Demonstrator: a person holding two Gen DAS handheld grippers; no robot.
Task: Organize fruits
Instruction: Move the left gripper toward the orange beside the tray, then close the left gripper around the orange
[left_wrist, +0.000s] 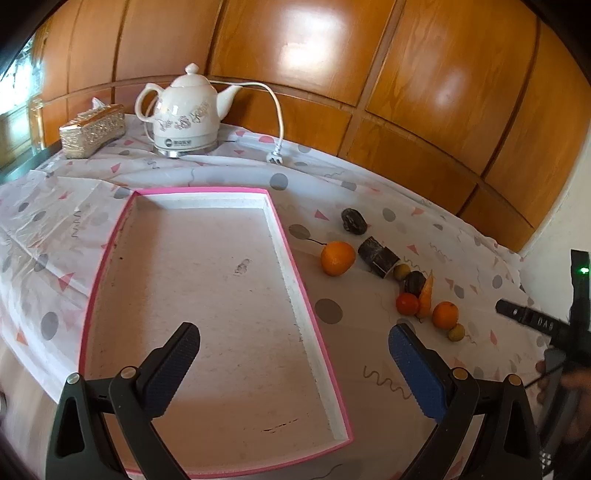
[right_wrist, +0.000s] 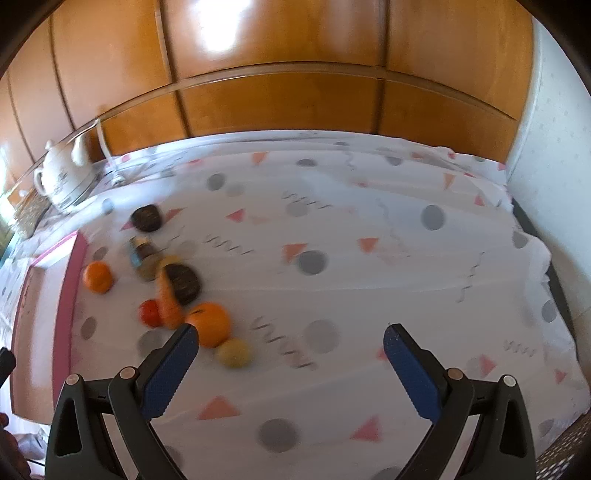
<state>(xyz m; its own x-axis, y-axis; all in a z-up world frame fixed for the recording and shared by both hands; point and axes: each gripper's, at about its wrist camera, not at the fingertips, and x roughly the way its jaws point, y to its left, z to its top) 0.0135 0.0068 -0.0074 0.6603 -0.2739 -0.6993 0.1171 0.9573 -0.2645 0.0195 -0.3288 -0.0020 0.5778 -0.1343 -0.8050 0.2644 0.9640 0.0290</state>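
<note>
A pink-rimmed white tray (left_wrist: 295, 266) lies empty on the patterned tablecloth; its edge also shows in the right wrist view (right_wrist: 68, 295). To its right lie two oranges (left_wrist: 337, 258) (left_wrist: 445, 314), a red tomato (left_wrist: 407, 303), a carrot (left_wrist: 426, 293), small yellow-green fruits (left_wrist: 456, 332) and dark items (left_wrist: 354, 220). My left gripper (left_wrist: 293, 347) is open and empty above the tray. My right gripper (right_wrist: 291, 345) is open and empty, just right of an orange (right_wrist: 208, 323), a yellow fruit (right_wrist: 233, 352), tomato (right_wrist: 149, 313) and carrot (right_wrist: 166, 299).
A white electric kettle (left_wrist: 184, 110) with cord and plug (left_wrist: 275, 158) stands at the back beside a gold tissue box (left_wrist: 92, 129). Wooden panelling (left_wrist: 406, 92) runs behind the table. A white wall (right_wrist: 550, 140) bounds the right side.
</note>
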